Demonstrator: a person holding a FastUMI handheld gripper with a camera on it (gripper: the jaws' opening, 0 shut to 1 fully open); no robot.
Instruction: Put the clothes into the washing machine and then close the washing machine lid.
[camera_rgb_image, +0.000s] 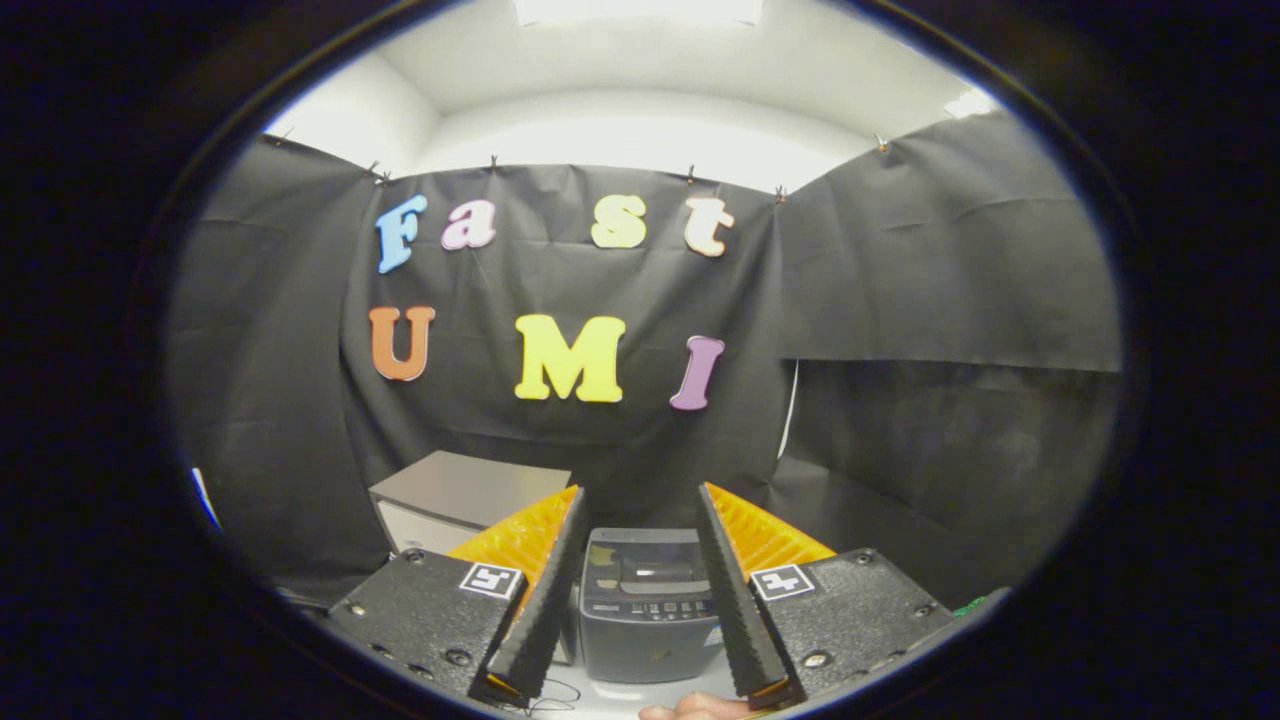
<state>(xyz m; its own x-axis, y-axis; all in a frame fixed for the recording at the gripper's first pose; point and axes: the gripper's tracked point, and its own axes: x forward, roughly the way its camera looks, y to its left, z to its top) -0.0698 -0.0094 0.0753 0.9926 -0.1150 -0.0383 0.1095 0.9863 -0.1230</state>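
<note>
Jaws are held spread and released, nothing gripped between them; the gripper (640, 515) is raised and aimed level into the booth, probably so the whole scene can be taken in before any approach. Framed in the gap between the fingers, and beyond their tips, the washing machine (648, 605) is seen: a small dark top-loader with a control strip across its near edge. Its lid appears to be lying flat, though at this range and with the fisheye bend that cannot be settled. At about ten o'clock from the machine, just beside it, a grey-topped cabinet (462, 495) is placed against the cloth wall. At six o'clock, nearest the camera, a sliver of a hand (695, 709) is noted. At about four o'clock, past the right finger block, a small green scrap (968, 605) is glimpsed; it may be the clothes, but too little is shown to say. The task is judged not yet begun: clothing must first be found and the machine's opening confirmed.
</note>
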